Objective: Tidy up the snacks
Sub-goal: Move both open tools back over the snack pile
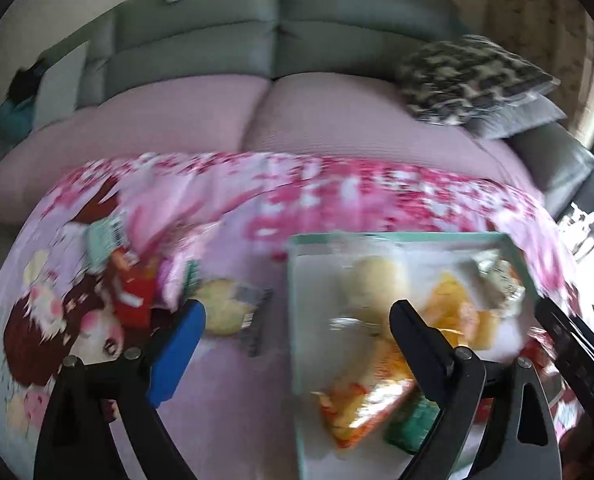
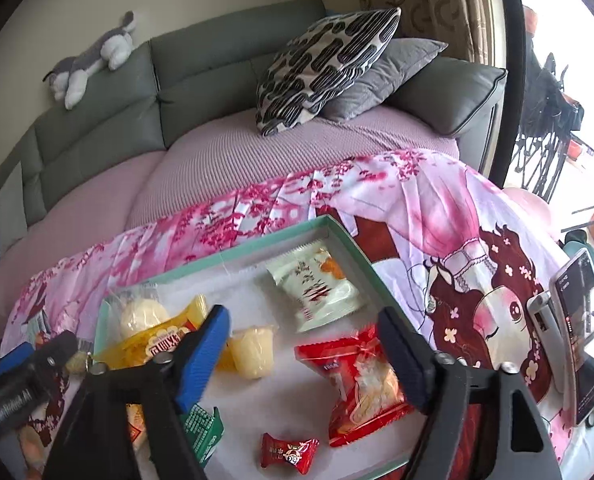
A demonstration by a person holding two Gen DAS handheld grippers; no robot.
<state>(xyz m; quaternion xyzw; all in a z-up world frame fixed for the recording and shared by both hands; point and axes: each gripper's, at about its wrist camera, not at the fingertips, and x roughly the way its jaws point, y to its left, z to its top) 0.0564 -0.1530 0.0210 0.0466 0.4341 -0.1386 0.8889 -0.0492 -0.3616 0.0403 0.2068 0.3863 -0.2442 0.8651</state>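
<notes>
Left view motion-blurred, tray (image 2: 349,240) snacks indistinct; both jaws spread, pinching nothing.

Pale packet (image 2: 315,286) and yellow packet (image 2: 165,340): Chinese print, unreadable.

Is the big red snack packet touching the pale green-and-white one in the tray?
Apart. The right wrist view shows bare tray floor between the red packet and the pale packet.
</notes>
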